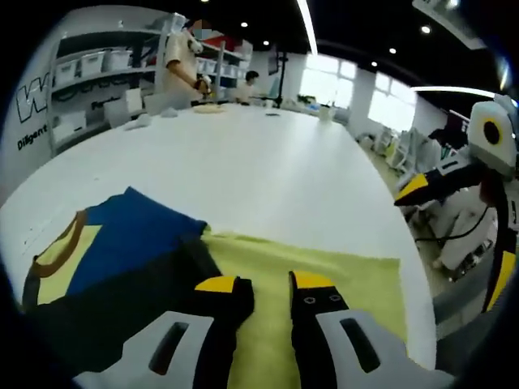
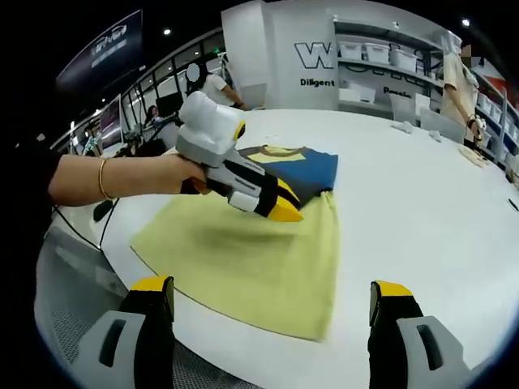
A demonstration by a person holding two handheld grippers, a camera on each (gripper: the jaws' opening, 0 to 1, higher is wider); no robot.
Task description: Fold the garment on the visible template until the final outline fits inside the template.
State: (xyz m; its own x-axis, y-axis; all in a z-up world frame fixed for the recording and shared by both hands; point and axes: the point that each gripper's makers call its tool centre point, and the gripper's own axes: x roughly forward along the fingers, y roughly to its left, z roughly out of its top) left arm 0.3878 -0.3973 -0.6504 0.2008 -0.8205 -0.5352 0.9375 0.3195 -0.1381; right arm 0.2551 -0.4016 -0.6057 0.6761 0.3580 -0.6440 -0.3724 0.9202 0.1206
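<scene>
Left gripper view looks along our left tool (image 1: 270,293), low over the big white surface (image 1: 268,170). Its two yellow-tipped jaws sit close together with a thin gap, and we see nothing clamped between them, though the cloth lies right under them. The yellow-green cloth template (image 1: 340,279) spreads from 6 o'clock out toward 4 o'clock. The blue and dark garment (image 1: 130,243) with a yellow patch and a brown neck band lies at 8 o'clock, partly on the template.

Right gripper view shows our right tool (image 2: 272,304) with jaws spread wide apart, holding nothing, above the near edge of the template (image 2: 259,259). The left tool (image 2: 284,209) comes in at 11 o'clock, held by a hand (image 2: 174,174) with a gold bracelet (image 2: 103,178). Its tips point at the spot where garment (image 2: 304,166) meets template. People (image 2: 458,73) stand by shelves (image 2: 389,73) at 1 o'clock.
</scene>
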